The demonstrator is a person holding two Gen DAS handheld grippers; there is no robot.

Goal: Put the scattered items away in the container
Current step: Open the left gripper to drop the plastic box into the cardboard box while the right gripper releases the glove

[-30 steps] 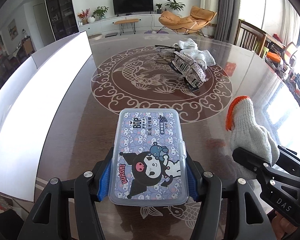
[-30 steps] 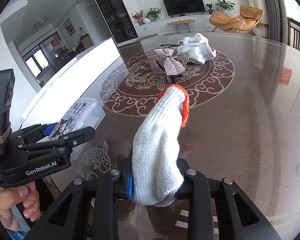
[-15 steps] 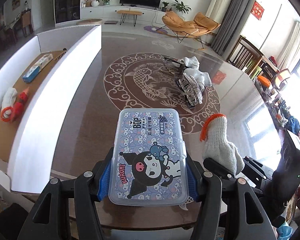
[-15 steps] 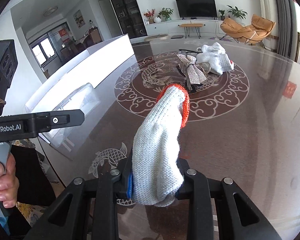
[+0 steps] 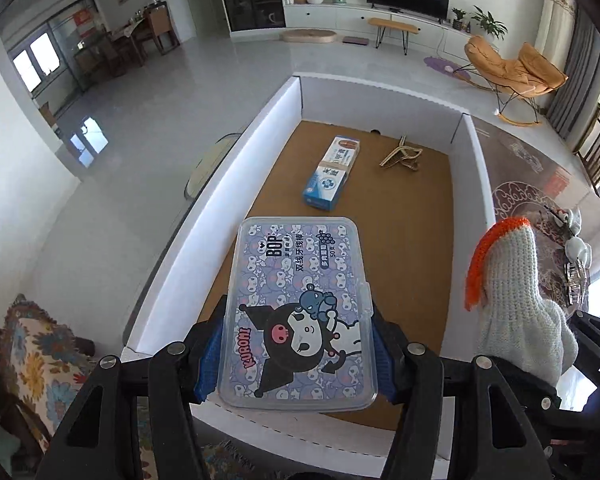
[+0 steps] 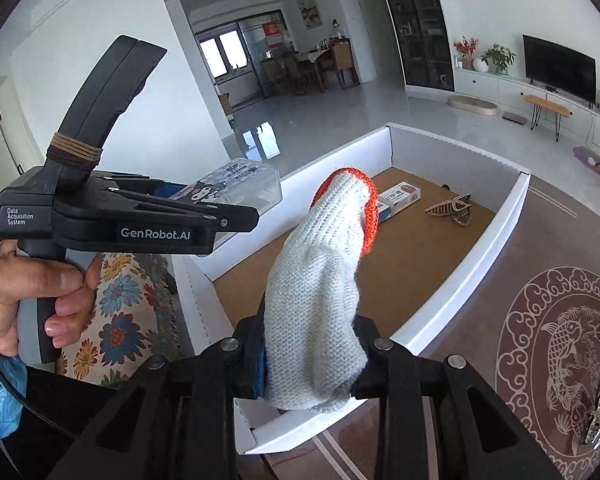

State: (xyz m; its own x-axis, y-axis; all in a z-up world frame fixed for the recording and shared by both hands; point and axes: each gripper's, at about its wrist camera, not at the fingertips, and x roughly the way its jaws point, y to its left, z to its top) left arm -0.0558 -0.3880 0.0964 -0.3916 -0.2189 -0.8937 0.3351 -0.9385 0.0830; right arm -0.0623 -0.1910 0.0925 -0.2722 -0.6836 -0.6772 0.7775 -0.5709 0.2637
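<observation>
Floss case (image 5: 300,320) clamped flat between left gripper (image 5: 298,354) pads, held over the near end of the white box (image 5: 472,168); beside it, glove (image 6: 320,300) pinched upright in right gripper (image 6: 310,364), cuff up; carton (image 5: 332,174) and hair clip (image 5: 400,156) lie on the box floor beyond.

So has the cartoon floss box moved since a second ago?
Yes. The floss box, held in the left gripper, went from over the dark table to over the white cardboard box.
</observation>
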